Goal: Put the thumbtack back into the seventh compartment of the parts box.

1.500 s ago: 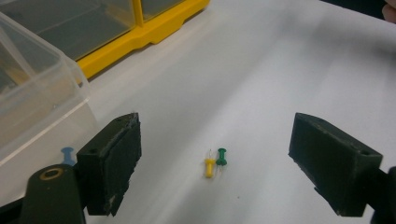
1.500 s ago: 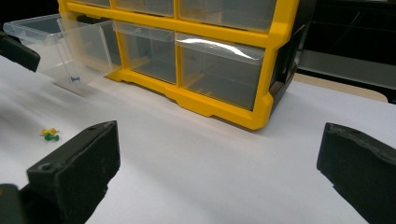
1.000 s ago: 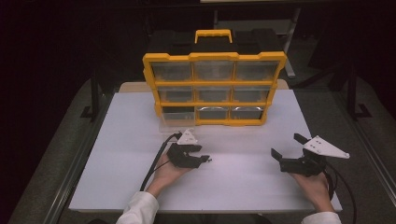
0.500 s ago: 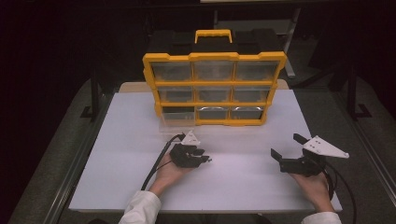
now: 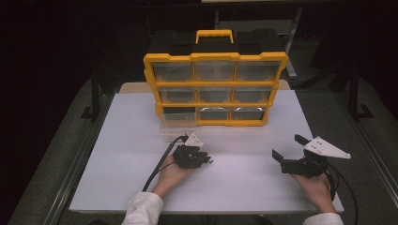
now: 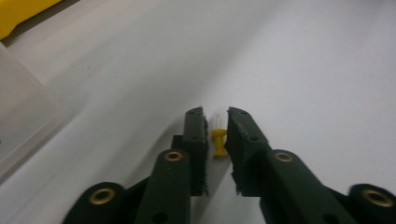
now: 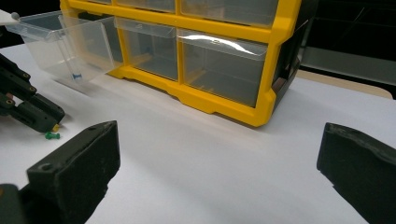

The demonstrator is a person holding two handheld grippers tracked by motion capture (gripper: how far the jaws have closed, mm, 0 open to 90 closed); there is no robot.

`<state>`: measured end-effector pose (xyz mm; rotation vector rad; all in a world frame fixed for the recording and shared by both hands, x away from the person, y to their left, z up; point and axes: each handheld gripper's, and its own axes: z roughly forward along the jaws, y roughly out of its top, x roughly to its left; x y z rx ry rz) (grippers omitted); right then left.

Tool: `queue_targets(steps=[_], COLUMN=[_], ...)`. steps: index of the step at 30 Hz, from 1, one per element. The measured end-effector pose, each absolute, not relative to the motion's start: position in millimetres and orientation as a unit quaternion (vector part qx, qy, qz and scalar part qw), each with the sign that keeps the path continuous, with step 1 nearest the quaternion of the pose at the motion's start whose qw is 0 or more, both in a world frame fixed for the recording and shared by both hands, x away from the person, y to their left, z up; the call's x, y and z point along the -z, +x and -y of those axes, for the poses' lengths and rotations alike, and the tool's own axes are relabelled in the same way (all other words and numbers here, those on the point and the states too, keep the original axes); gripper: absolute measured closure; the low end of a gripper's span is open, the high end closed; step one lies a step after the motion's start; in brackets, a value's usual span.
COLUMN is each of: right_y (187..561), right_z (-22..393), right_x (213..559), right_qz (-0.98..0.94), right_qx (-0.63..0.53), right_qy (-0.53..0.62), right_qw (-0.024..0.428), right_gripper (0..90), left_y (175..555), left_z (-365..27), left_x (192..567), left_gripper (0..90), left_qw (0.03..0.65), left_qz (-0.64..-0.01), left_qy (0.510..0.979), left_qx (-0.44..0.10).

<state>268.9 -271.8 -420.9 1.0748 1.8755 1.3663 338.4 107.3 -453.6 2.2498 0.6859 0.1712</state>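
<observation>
Here the left hand-held gripper [image 6: 216, 122] sits low over the white desk [image 5: 117, 159], near the middle and just in front of the yellow organiser [image 5: 215, 89]. Its jaws have just been closing and now stand narrow, with a yellow pushpin [image 6: 218, 140] between the 2 pads; the pin lies with its point facing away from the camera. The right pad looks to touch the pin's head, while a thin gap shows at the left pad, so a firm grip cannot be told. In the right gripper view the same gripper [image 7: 49, 122] shows at the left edge, with a green pushpin [image 7: 52, 136] lying on the desk just beside its tips.

The right hand-held gripper [image 5: 290, 149] rests at the near right of the desk, well apart from the left one, its jaws spread wide with nothing between them.

The organiser stands upright at the far side, 3 rows of 3 clear drawers. The bottom left drawer [image 5: 178, 123] is pulled out toward the left gripper
</observation>
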Motion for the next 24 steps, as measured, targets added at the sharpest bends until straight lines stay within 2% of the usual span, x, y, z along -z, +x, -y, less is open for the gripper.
queue_targets(steps=[4, 7, 24], right_y=[269.1, 269.2, 268.7], right_z=[271.9, 272.0, 271.1], right_x=[421.1, 421.2, 421.1], right_qz=[-0.703, -0.703, -0.703], right_qx=[-0.511, -0.511, -0.512], right_qy=[0.403, 0.403, 0.402], right_qw=[0.287, 0.287, 0.288], right_gripper=[0.0, 0.0, 0.0], left_y=[340.9, 338.8, 339.0], left_z=[-109.4, -109.7, -133.0], left_x=[453.4, 451.1, 425.2], left_gripper=[85.3, 85.6, 85.7], left_qw=[0.386, 0.381, 0.395], left_qz=[-0.27, -0.265, -0.27], left_qy=[0.881, 0.883, 0.873], left_qx=[-0.047, -0.067, -0.093])
